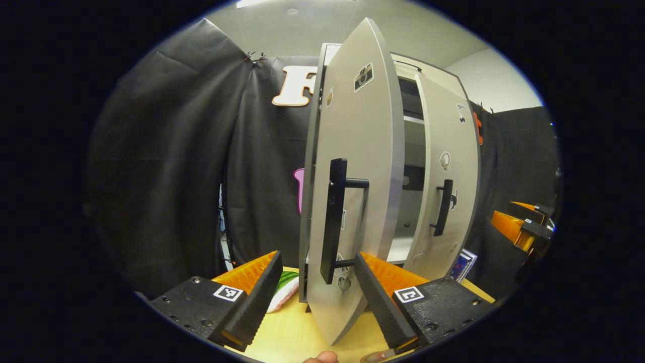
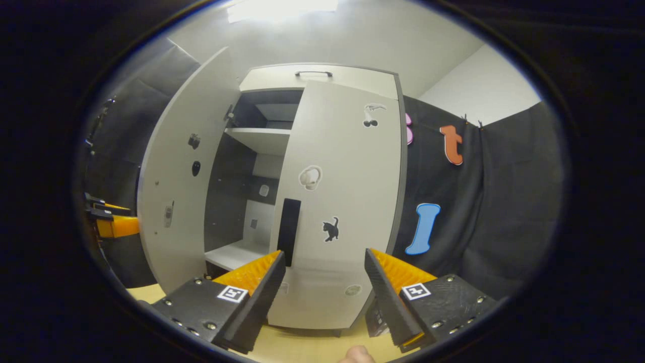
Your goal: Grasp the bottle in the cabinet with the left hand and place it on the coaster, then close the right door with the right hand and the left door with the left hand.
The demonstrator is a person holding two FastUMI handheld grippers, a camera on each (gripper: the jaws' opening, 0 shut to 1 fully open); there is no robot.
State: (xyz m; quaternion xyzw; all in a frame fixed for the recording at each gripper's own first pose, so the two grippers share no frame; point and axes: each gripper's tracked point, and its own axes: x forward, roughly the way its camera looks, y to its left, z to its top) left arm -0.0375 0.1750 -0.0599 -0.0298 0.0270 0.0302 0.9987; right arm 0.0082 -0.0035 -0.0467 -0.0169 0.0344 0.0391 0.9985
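The grey cabinet's left door [image 1: 363, 151] stands open, its edge turned toward me, and its black bar handle [image 1: 333, 217] is right in front of my open left gripper [image 1: 317, 259]. The handle's lower end lies between the orange fingers without touching them. The right door [image 2: 342, 201] is swung most of the way shut, and a dark gap to the shelves [image 2: 262, 138] remains. My open right gripper [image 2: 325, 254] faces this door close up, with the door's black handle [image 2: 289, 224] just above its left finger. The right gripper [image 1: 524, 227] also shows far right in the left gripper view.
The cabinet stands on a light wooden table [image 1: 292, 333]. A green, white and pink soft item [image 1: 284, 290] lies left of the cabinet's base, and a blue card box [image 1: 463, 264] sits at its right. A fingertip [image 1: 322, 357] shows at the bottom edge.
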